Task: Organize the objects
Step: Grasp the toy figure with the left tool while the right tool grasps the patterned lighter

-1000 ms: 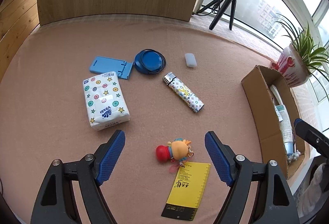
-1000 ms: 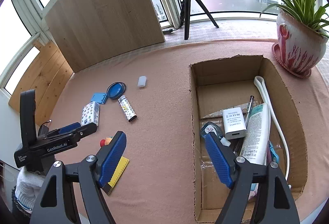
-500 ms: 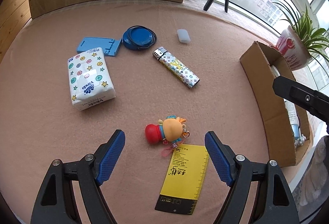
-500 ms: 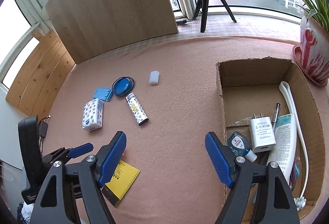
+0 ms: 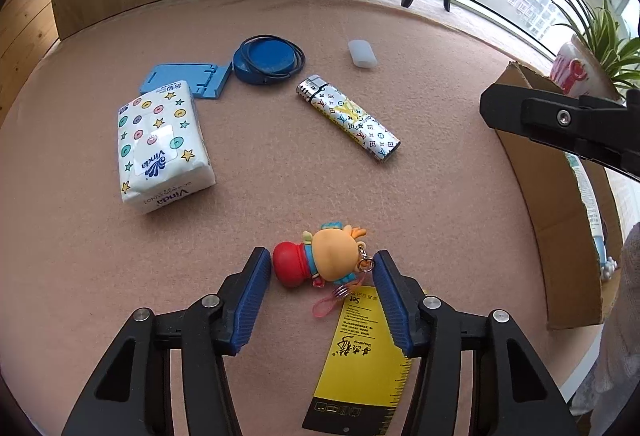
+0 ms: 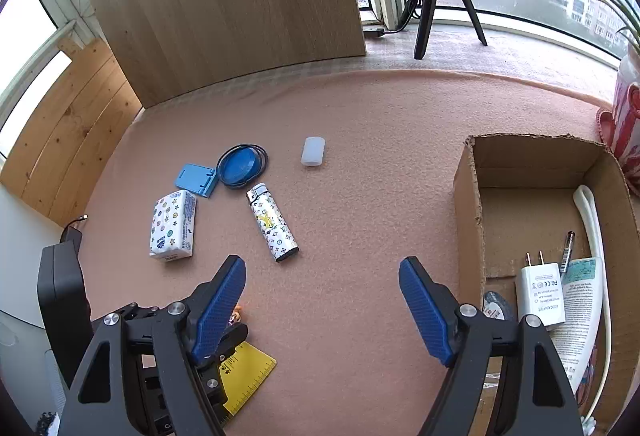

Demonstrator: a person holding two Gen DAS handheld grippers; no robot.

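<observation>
- The toy keychain (image 5: 322, 261) lies on the pink-felt counter (image 5: 440, 196), between the pads of the left gripper (image 5: 323, 268); the pads sit just beside its red end and its ring, and I cannot tell whether they touch.
- A yellow card (image 5: 360, 360) lies near, partly under the right pad.
- Farther off: a tissue pack (image 5: 160, 148), patterned lighter (image 5: 348, 118), blue stand (image 5: 186, 80), blue round lid (image 5: 267, 61) and white capsule (image 5: 362, 53).
- The right gripper (image 6: 322, 306) hangs spread over bare felt, left of the cardboard box (image 6: 468, 204) holding a charger (image 6: 540, 292) and tube (image 6: 580, 312).
- Half a second ago the left jaws were wide; they have since narrowed around the toy.
- A wooden panel (image 6: 224, 4) and windows lie beyond.
</observation>
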